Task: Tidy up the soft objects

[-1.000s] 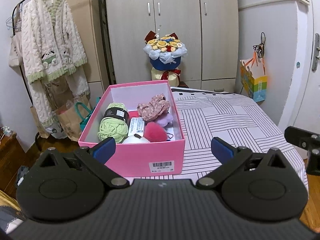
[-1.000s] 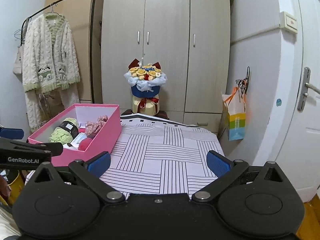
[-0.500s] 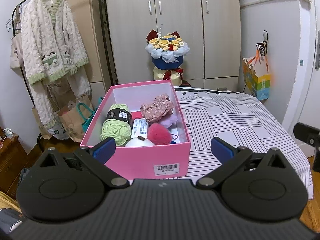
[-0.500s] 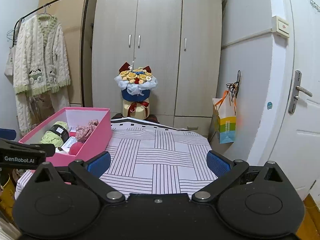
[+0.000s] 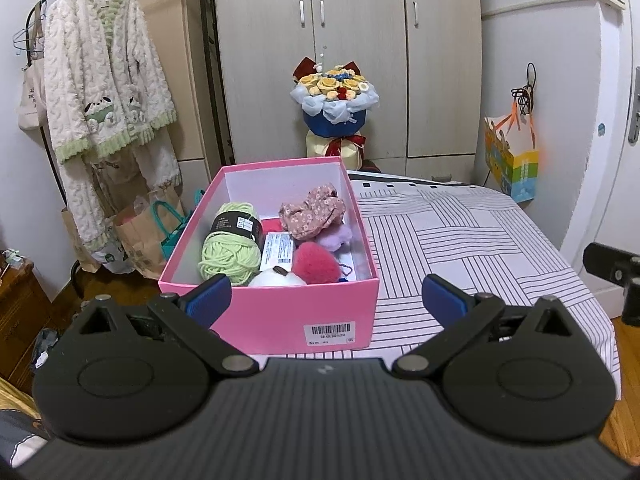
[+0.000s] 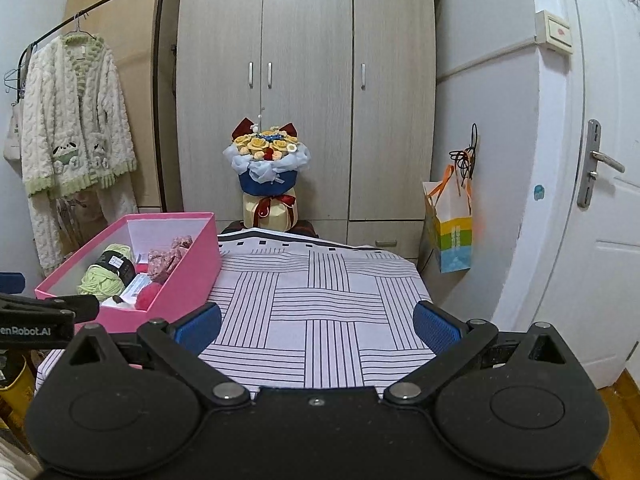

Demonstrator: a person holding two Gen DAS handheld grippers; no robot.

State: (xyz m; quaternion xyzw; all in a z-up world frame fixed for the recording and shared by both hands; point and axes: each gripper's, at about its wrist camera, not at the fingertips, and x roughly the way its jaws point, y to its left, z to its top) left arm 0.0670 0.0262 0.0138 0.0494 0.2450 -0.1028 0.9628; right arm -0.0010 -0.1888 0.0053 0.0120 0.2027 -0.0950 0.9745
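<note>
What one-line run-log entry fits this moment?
left tool: open, empty | right tool: open, empty | pink cardboard box: holds green yarn ball

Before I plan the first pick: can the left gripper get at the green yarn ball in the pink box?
Probably yes: the left gripper is open, the pink box has no lid, and the green yarn ball lies uncovered.

1. One pink box (image 5: 280, 316).
2. Inside: one green yarn ball (image 5: 230, 254), one floral scrunchie (image 5: 312, 216), one lilac scrunchie (image 5: 340, 236), one pink pompom (image 5: 316, 262), one white pompom (image 5: 276, 279).
3. One flower bouquet (image 5: 335, 100).
4. Two gift bags (image 5: 510, 160).
</note>
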